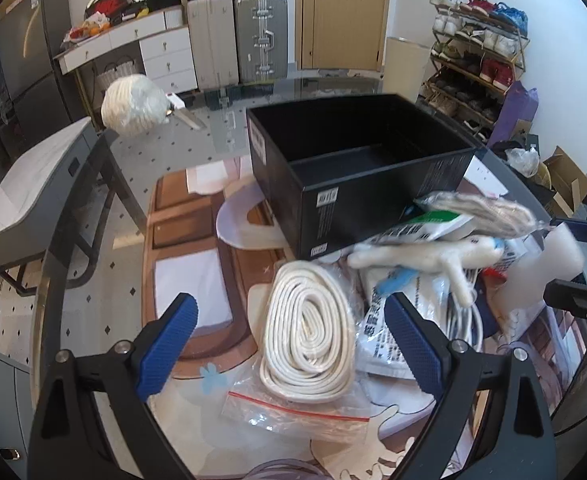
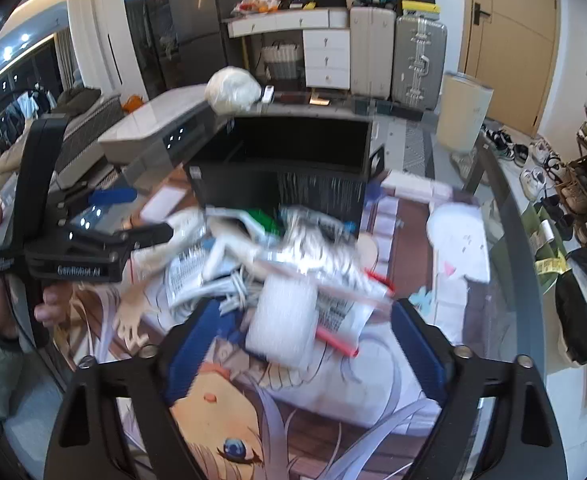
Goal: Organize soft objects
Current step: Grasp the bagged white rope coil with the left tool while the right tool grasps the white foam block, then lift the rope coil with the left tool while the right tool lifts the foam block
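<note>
My left gripper [image 1: 293,344] stands open over a flat coil of white rope [image 1: 309,332] in a clear zip bag; the coil lies between the blue pads without touching them. Beyond it is a heap of soft things: a white plush toy [image 1: 425,256], printed packets [image 1: 389,332] and a bagged brown item [image 1: 481,208]. An open black box [image 1: 357,168] [image 2: 285,160] stands behind the heap. My right gripper [image 2: 303,344] is open around a blurred white foam block [image 2: 281,320], with a gap on both sides. The left gripper [image 2: 133,216] shows at the left there.
Everything sits on a glass table with a printed cartoon mat [image 2: 253,420]. A wrapped ball of white rope [image 1: 133,104] rests at the far table edge. A hand [image 2: 49,304] holds the left tool. Suitcases [image 1: 237,40], drawers and a shoe rack [image 1: 477,60] line the room.
</note>
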